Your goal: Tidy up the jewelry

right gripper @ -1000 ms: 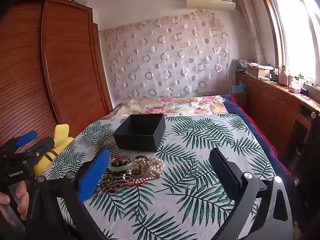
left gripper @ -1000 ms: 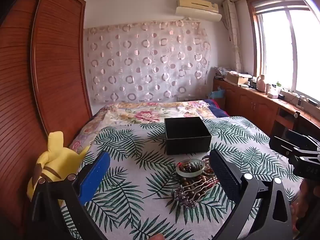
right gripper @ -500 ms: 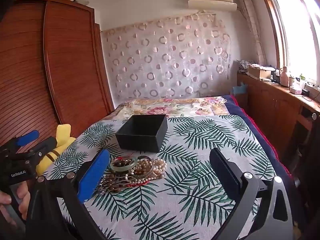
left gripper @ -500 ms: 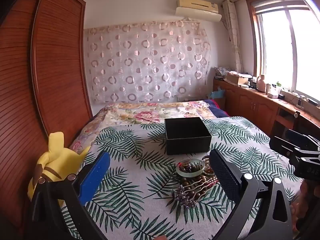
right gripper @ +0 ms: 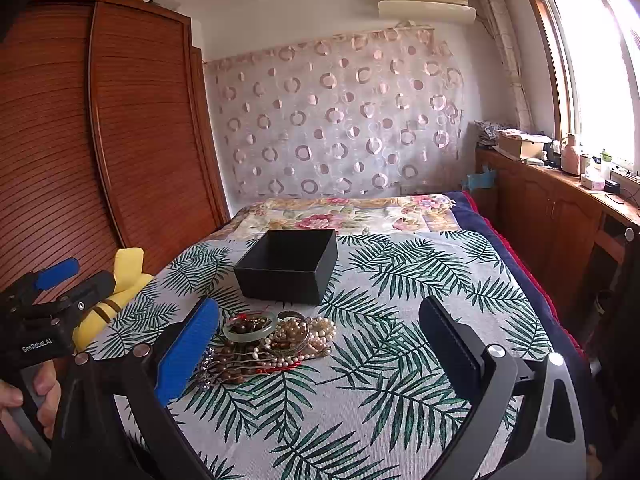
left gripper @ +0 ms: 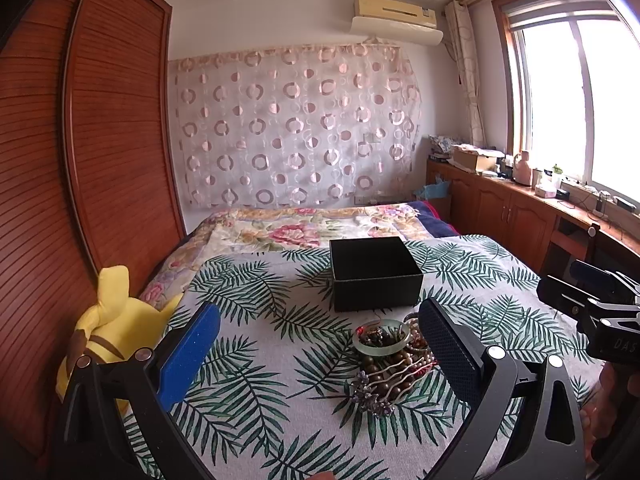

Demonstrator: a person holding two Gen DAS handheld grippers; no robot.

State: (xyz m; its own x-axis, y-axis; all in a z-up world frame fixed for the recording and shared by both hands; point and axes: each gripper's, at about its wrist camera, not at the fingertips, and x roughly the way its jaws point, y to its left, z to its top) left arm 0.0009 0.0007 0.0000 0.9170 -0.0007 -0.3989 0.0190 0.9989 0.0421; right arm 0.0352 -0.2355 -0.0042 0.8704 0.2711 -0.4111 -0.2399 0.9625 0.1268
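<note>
A pile of jewelry lies on the leaf-print bedspread: a pale green bangle, brown wooden beads, a purple ornament. In the right wrist view the jewelry pile also shows pearl strands and the green bangle. An open black box stands just behind the pile; it also shows in the right wrist view. My left gripper is open and empty, above the bed, left of the pile. My right gripper is open and empty, the pile by its left finger.
A yellow plush toy lies at the bed's left edge beside a wooden wardrobe. A floral blanket covers the far end of the bed. Wooden cabinets with clutter run along the right wall under the window.
The right wrist view has shifted slightly: the box and jewelry sit a little further right in it. The left gripper has barely moved.
</note>
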